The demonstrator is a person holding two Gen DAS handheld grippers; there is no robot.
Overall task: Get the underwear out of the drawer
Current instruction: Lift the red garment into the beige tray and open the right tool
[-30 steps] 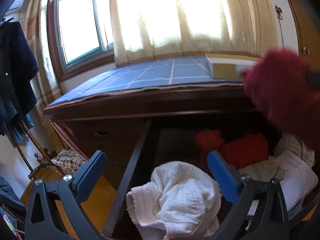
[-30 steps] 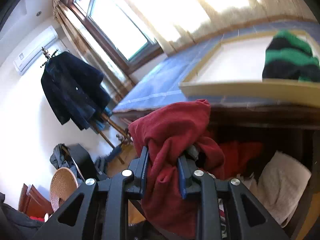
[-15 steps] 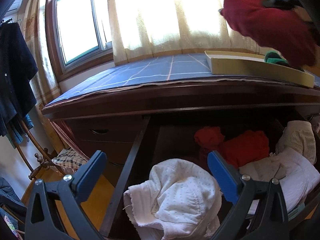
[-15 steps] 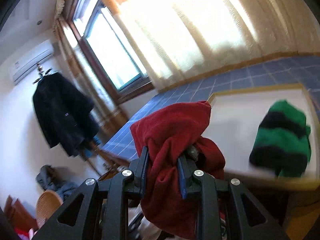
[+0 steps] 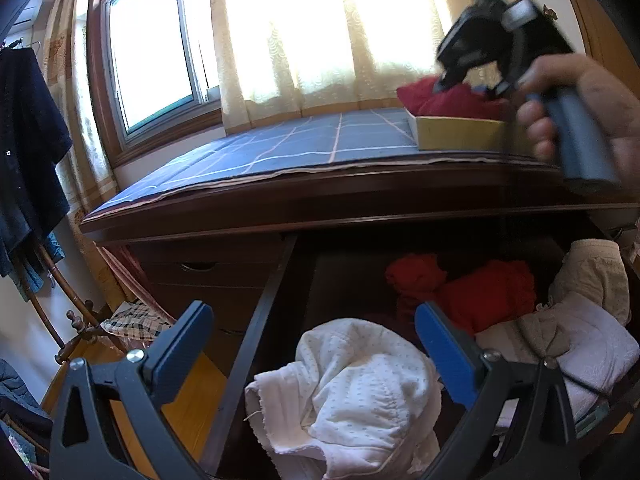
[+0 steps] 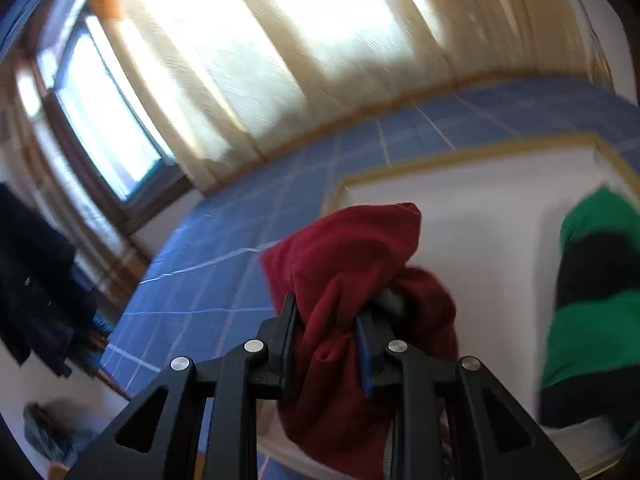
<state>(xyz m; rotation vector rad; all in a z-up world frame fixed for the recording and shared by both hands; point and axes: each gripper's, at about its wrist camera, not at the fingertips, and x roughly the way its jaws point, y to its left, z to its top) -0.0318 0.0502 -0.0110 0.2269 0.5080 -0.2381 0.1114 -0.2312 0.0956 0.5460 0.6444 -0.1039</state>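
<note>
My right gripper is shut on dark red underwear, held over a shallow yellow-rimmed tray on the dresser top. In the left wrist view the same red underwear hangs into the tray, with a hand around the right gripper's handle. My left gripper stands open and still above the open drawer, over a crumpled white garment. Red garments and pale ones lie deeper in the drawer.
A green and black striped garment lies in the tray's right part. A blue checked cloth covers the dresser top under a curtained window. Dark clothes hang on a rack at the left, with a checked cloth below.
My right gripper has carried the red underwear up from the drawer front and across over the tray. The left gripper has not moved.
</note>
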